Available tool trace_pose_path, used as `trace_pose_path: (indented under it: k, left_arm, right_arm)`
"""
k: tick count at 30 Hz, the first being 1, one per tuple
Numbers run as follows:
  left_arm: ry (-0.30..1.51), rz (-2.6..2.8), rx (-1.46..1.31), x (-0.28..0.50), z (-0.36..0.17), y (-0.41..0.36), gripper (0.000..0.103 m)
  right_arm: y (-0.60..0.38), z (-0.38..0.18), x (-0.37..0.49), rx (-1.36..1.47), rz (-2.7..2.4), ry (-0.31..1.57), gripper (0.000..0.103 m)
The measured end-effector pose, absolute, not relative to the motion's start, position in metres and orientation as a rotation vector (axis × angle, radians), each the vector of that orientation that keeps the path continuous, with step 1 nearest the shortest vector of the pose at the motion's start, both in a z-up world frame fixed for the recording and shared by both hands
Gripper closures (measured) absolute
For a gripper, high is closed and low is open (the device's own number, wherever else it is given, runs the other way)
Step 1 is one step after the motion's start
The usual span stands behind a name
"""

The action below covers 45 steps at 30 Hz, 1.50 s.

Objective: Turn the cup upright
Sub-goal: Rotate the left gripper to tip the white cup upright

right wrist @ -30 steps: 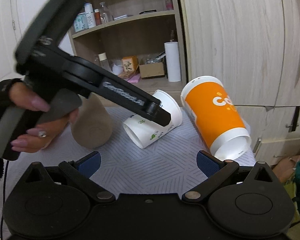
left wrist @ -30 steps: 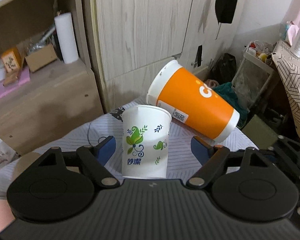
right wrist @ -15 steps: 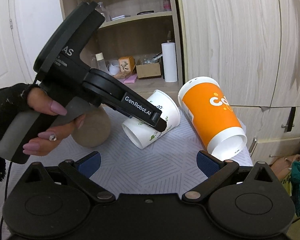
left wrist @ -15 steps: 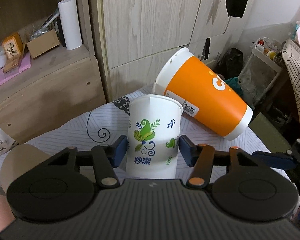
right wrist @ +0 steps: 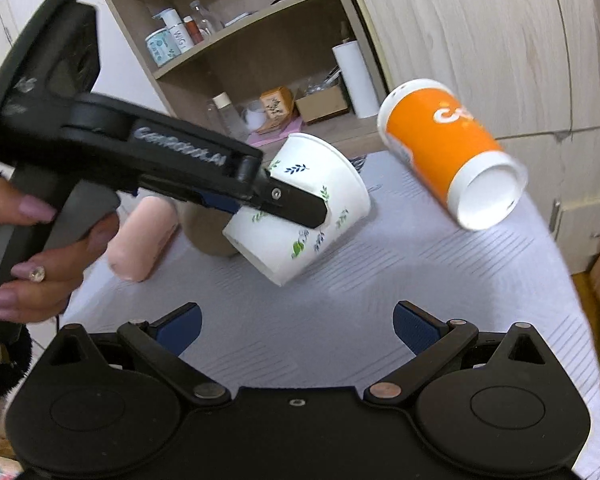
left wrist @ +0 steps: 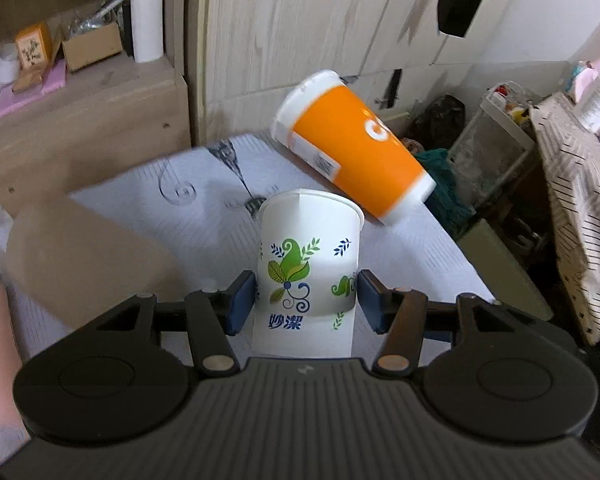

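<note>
Above the pale striped surface (right wrist: 400, 280) the left tongs (left wrist: 306, 300) are clamped on the white leaf-printed cup (left wrist: 306, 272), which is lifted and tilted with its open mouth angled down toward the cloth, so the turn seems begun but the cup is not yet upright or set down. The right tongs (right wrist: 296, 326) hang wide and empty, while the orange cup (right wrist: 448, 152), a brown cup (left wrist: 84, 256) and what looks like a pink cup (right wrist: 144, 240) lie tipped nearby, with wooden shelving (right wrist: 236, 40) and cupboard doors (left wrist: 300, 20) behind.
</note>
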State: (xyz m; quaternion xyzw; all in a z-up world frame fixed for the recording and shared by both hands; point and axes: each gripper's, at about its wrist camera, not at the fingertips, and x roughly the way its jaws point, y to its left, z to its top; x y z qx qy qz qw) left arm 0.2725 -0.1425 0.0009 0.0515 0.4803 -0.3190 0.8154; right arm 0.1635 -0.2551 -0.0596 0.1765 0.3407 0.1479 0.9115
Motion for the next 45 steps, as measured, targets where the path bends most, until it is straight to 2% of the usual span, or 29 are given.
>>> trace_pose_path:
  k: [6,21,25,27,33,37,43,45]
  left_arm:
    - [1.048,-0.680,0.100,0.244,-0.005,-0.135,0.049]
    - [1.154,-0.637,-0.159,0.199,-0.031,-0.078,0.049]
    - [1.132,-0.622,-0.166,0.194,-0.034,-0.073,0.048]
    - [1.110,-0.627,-0.130,0.188,-0.033,-0.075,0.047]
    - [1.088,-0.642,-0.075,0.187,-0.028,-0.080,0.044]
    - [1.095,-0.720,-0.107,0.193,-0.028,-0.074,0.028]
    - [1.079,-0.725,-0.173,0.202,-0.035,-0.063,0.027]
    - [1.082,-0.722,-0.192,0.206,-0.039,-0.060,0.030]
  right_arm:
    - [-0.244,-0.061,0.155,0.385,0.359,0.714,0.000]
    - [-0.209,-0.062,0.147,0.383,0.431,0.770,0.000]
    - [-0.206,-0.066,0.157,0.378,0.382,0.782,0.017]
    - [-0.208,-0.067,0.160,0.390,0.395,0.791,0.023]
    - [-0.212,-0.069,0.162,0.401,0.432,0.806,0.024]
    - [-0.218,-0.071,0.162,0.427,0.455,0.823,0.024]
    - [-0.223,-0.073,0.164,0.461,0.489,0.848,0.025]
    - [-0.223,-0.072,0.163,0.447,0.492,0.840,0.026]
